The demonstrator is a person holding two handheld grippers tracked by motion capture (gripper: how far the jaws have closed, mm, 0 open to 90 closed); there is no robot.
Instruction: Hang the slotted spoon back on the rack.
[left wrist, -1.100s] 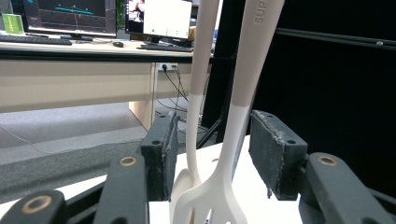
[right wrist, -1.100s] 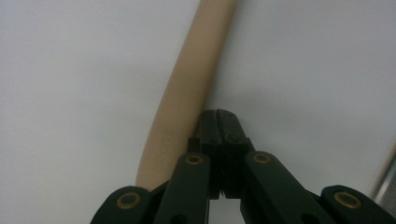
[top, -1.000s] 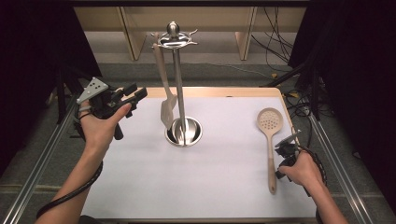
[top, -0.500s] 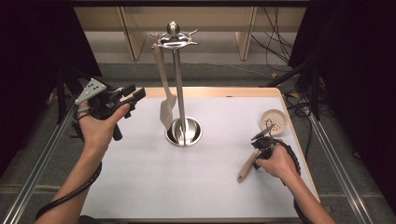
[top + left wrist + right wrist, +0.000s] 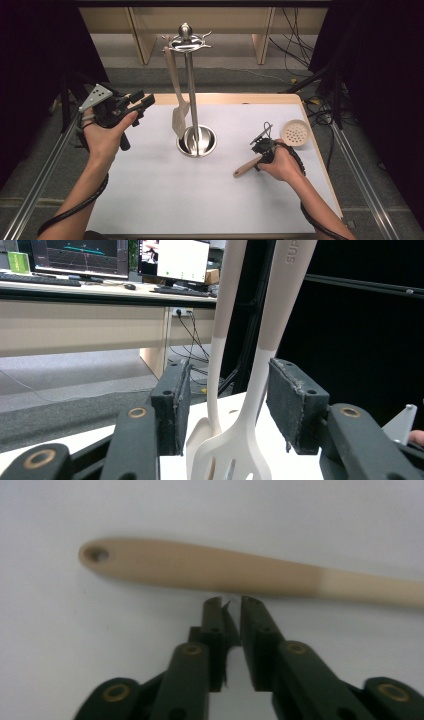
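the right gripper is nudging the skimmer spoon lying on the tabletop; its jaws, nearly together, have just been opening with nothing between. next it needs to spread wider and pinch the tan handle. farther off, the left gripper is waiting spread beside the utensil stand.
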